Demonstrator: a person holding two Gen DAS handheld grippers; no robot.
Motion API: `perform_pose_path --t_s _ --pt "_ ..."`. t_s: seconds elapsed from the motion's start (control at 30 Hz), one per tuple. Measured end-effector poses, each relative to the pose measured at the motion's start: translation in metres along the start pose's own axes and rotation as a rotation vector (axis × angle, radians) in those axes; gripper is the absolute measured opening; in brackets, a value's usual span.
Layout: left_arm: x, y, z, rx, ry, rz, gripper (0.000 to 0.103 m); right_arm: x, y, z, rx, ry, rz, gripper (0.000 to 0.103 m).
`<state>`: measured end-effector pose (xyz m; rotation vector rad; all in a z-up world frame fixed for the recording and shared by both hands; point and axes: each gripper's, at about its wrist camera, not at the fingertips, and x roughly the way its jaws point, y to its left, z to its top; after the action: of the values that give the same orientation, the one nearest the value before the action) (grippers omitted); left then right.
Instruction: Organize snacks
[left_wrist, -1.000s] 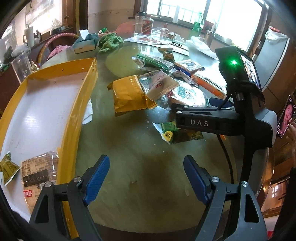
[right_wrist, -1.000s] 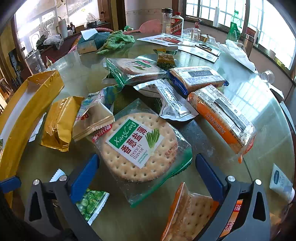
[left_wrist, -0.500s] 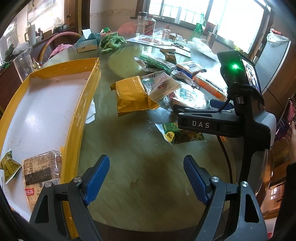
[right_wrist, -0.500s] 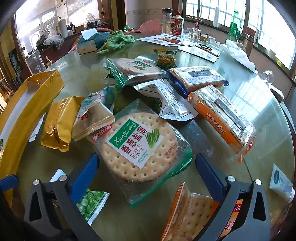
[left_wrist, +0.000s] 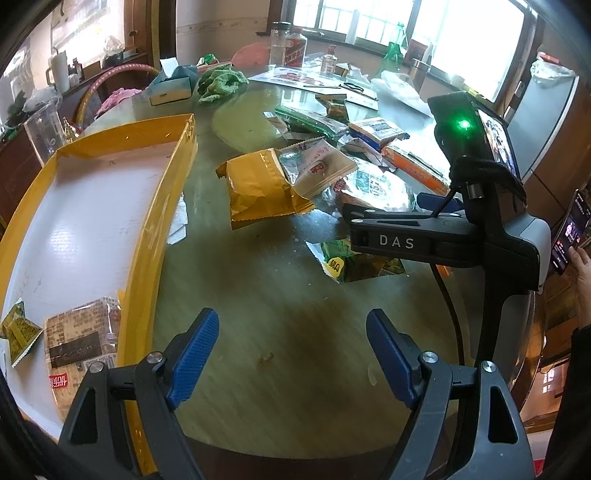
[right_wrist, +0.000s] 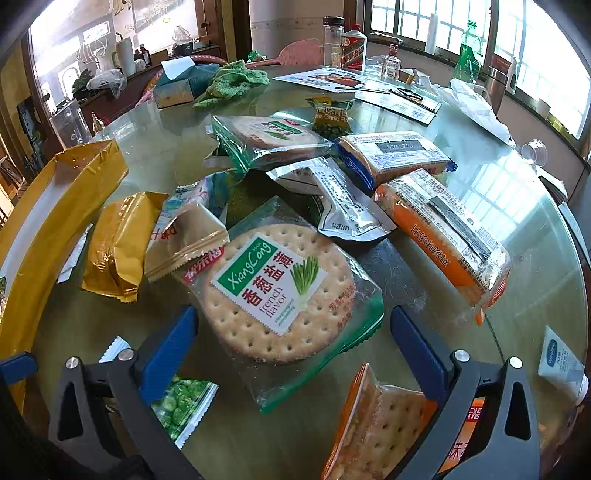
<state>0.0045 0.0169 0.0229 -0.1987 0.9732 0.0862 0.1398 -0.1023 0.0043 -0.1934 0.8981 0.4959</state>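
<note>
A yellow-rimmed tray lies at the left with a brown cracker pack and a small green packet in it. My left gripper is open and empty above bare table beside the tray. My right gripper is open, its jaws on either side of a round XiangCong cracker pack without gripping it. The right gripper's body shows in the left wrist view. A gold packet, a green pea packet and orange cracker packs lie around.
Further snack packs are piled mid-table. A tissue box, green cloth, bottles and papers stand at the far side. A small Vaseline tube lies at the right. A hand with a phone is at the right edge.
The left gripper has drifted slightly, the view shifting a little toward the snack pile. The right gripper has not moved. Both stay open.
</note>
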Motion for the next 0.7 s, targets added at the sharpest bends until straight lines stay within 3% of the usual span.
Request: perform_pose_path --t_s 0.7 --pt "-0.0012 -0.0025 -0.0016 -0.002 -0.001 -0.004 0.082 0.0004 0.0003 0.0006 -0.001 0.001 0.000 0.103"
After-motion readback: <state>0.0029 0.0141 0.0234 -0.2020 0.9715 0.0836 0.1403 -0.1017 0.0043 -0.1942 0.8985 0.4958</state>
